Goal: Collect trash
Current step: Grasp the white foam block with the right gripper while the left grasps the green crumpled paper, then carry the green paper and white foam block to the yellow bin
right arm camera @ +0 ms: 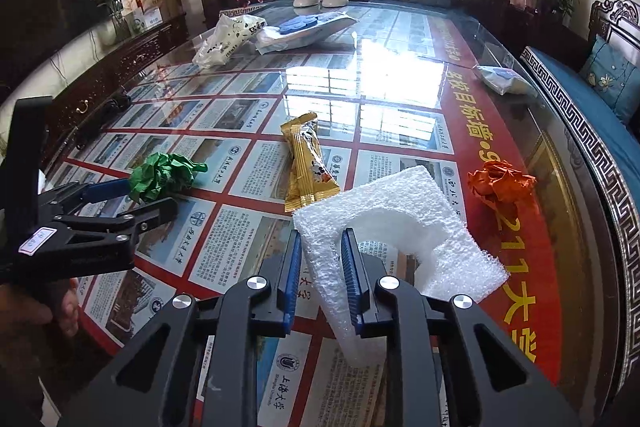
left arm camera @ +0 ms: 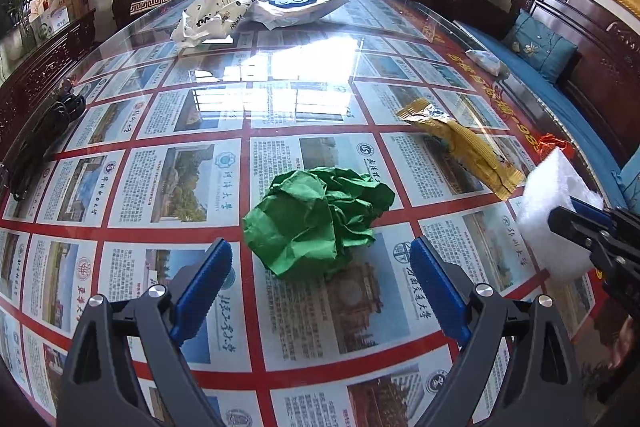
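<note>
Two black hand-held tools with blue pads

Left tool (left arm camera: 320, 271) and right tool (right arm camera: 320, 259) share matte black angular arms with slotted cut-outs; round silver screws at the pivots; ribbed blue fingers (left arm camera: 202, 289); a white label on the left tool's side; bare skin on the hand (right arm camera: 44, 311).

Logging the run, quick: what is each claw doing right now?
Left claw: open, holding nothing, green paper ball just ahead.
Right claw: closed on white foam piece.

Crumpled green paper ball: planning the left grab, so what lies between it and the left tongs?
Nothing: only bare glass tabletop separates the open left tongs from the crumpled green paper ball, per the left wrist view.
</note>
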Tool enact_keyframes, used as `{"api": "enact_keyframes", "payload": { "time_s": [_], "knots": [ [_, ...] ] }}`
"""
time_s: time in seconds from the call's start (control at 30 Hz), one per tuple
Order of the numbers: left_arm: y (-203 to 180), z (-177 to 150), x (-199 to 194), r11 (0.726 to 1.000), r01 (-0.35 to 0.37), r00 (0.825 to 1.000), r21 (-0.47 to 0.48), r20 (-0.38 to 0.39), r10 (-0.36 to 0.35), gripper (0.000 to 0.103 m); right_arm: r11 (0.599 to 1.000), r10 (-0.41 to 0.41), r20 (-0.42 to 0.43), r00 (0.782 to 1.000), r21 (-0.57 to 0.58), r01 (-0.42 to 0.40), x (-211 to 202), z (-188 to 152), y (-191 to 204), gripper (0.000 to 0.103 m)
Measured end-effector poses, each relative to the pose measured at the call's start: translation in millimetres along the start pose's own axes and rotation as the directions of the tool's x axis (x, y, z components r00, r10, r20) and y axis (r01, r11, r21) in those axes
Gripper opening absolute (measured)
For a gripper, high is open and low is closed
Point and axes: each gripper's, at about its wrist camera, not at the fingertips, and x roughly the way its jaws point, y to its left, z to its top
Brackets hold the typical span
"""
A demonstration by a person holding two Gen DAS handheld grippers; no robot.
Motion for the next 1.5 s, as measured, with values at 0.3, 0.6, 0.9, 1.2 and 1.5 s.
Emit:
{"api": "enact_keyframes", "payload": {
  "time_s": [0.3,0.6,0.9,1.2,1.5],
  "knots": [
    [3,17,13,1.000,-0.029,1.000,0.006,-0.003,0.029,0.090,0.999,0.043,0.042,0.998,0.002,-0.043,-13,-1,9,0.020],
    [-4,17,11,0.999,-0.025,1.000,0.037,-0.015,0.026,0.045,0.998,0.060,0.062,0.996,0.002,-0.060,-22,-1,10,0.020],
    [-14,-8,-25,0.999,0.030,0.998,0.042,0.046,-0.032,0.041,0.998,0.058,0.089,0.994,0.013,-0.059,-40,-11,14,0.020],
    [-40,-55,-107,0.991,0.082,0.985,0.106,0.141,-0.097,0.041,0.996,0.094,0.144,0.985,-0.002,-0.095,-93,-39,35,0.020],
    [-64,-102,-177,0.982,0.093,0.972,0.166,0.199,-0.125,0.041,0.994,0.107,0.206,0.973,-0.004,-0.108,-163,-87,58,0.020]
  ]
}}
